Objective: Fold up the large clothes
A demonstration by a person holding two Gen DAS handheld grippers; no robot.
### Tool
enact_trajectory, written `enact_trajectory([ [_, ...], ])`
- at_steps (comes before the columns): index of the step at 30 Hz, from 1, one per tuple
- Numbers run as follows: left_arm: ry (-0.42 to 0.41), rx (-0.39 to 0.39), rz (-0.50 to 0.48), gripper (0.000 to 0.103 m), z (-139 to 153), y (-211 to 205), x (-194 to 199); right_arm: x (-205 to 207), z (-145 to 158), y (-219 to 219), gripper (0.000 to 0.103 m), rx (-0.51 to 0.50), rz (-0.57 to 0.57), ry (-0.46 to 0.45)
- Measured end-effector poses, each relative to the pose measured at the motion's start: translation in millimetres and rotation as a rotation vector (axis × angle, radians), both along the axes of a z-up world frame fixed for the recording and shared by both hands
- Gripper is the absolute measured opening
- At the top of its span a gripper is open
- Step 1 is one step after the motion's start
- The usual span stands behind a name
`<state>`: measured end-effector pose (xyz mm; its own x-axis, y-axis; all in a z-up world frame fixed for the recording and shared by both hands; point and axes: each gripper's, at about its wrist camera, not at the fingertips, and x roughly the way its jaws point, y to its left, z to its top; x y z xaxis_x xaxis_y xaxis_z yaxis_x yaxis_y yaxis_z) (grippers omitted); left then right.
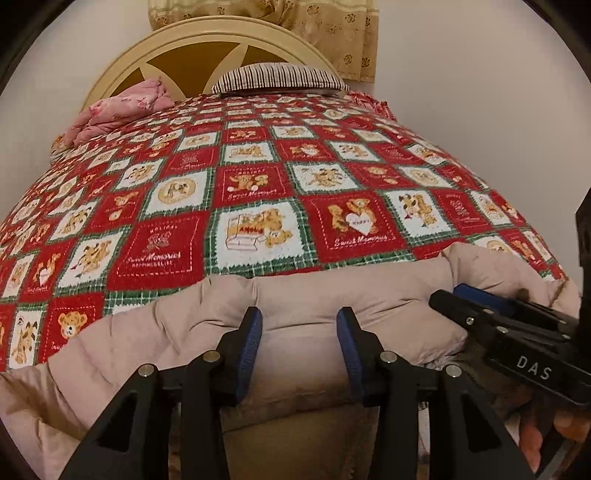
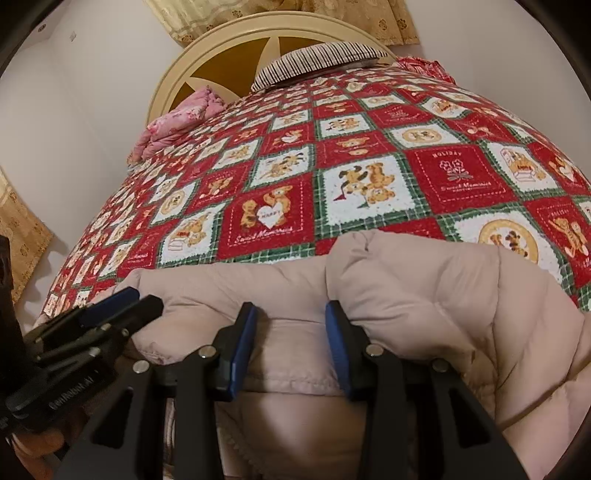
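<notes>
Puffy beige jacket (image 1: 314, 306) sits bunched at the near edge of the bed (image 1: 258, 184). Left tongs (image 1: 299, 350) and right tongs (image 2: 290, 343) both gape over it side by side, probably lining up a fold, gripping nothing I can see.

- The padded, quilted jacket (image 1: 332, 306) is a pale dusty pink-beige all over; its stitched hem (image 2: 295, 384) is the same shade.
- The patchwork bedspread (image 1: 258, 192) alternates red and white squares framed in green plaid, printed with tan teddy bears, hearts and white script.
- The flat striped pillow (image 1: 280, 75) carries narrow dark and cream stripes.
- The crumpled floral quilt (image 1: 122, 107) is pink with deeper rose flowers.
- The round wooden headboard (image 1: 207, 40) has a cream rim and spokes over mustard-brown panels.
- The hanging curtain (image 1: 332, 26) is yellow-beige with small brown flower motifs.
- Both grippers, left (image 1: 299, 347) and right (image 2: 291, 343), are black with blue finger pads (image 1: 251, 343).
</notes>
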<state>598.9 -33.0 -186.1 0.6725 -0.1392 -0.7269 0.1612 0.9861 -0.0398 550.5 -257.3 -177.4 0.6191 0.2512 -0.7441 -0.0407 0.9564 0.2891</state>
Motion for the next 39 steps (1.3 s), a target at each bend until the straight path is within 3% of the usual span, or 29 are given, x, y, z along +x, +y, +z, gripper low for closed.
enact_trajectory([
  [7,0.045,0.0,0.007,0.044,-9.1,0.1,8.0,3.3,-2.3,12.4,0.041,-0.104,0.0,0.012],
  [16,0.05,0.076,0.021,0.045,-14.1,-8.8,10.6,5.2,-4.9,26.2,0.041,-0.232,-0.003,0.026],
  [39,0.046,0.09,0.025,0.045,-14.9,-9.2,11.8,5.2,-5.7,28.9,0.041,-0.255,-0.013,0.016],
])
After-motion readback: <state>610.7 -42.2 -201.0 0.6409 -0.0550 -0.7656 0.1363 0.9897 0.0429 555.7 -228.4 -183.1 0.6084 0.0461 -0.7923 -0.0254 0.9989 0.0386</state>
